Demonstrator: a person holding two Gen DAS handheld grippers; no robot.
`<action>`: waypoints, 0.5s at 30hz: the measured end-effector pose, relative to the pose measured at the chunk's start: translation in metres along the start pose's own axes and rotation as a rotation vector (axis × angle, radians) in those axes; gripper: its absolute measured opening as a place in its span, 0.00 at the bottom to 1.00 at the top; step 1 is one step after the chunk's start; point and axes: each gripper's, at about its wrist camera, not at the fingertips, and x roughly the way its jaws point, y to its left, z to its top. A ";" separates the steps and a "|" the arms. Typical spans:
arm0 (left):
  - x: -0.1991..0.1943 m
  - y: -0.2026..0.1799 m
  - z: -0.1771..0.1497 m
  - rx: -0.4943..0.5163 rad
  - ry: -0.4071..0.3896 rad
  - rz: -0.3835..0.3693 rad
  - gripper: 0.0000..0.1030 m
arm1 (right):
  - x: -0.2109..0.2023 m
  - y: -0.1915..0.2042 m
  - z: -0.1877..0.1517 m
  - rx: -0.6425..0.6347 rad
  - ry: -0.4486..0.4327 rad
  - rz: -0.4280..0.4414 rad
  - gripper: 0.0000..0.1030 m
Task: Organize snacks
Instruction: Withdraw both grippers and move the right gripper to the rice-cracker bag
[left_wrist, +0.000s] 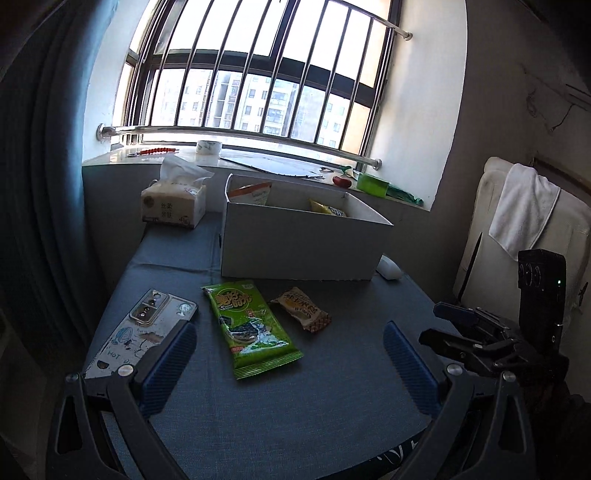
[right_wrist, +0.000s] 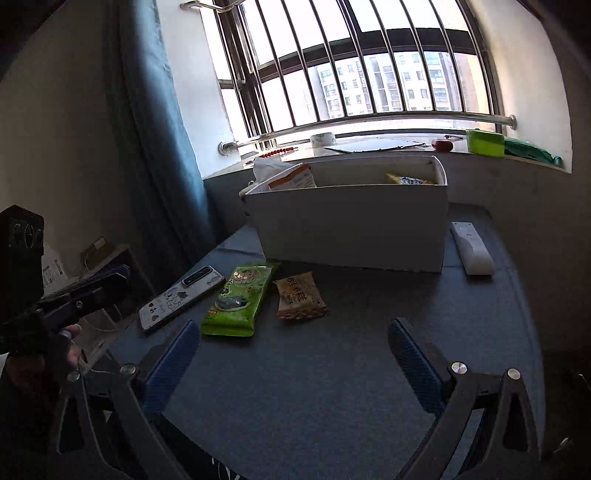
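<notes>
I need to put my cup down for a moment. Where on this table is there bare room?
The near half of the blue table, in front of the green snack packet and tan snack packet, is bare. Crowded: around the white box, between the phone and the remote.

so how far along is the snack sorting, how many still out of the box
Partly done. Two packets already sit in the white box: an orange-and-white packet and a yellow packet. Nothing is in hand; the left hand-held gripper and right hand-held gripper are both open. Left on the table: the green seaweed packet and the tan cracker packet.
</notes>
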 end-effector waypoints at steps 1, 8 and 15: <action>0.000 0.001 -0.001 -0.006 0.002 0.001 1.00 | 0.004 0.001 -0.001 -0.002 0.016 -0.013 1.00; 0.003 0.002 -0.009 -0.013 0.019 0.001 1.00 | 0.039 0.007 -0.013 -0.036 0.116 -0.044 1.00; 0.007 0.009 -0.018 -0.033 0.056 0.017 1.00 | 0.079 0.013 -0.007 -0.065 0.183 -0.041 1.00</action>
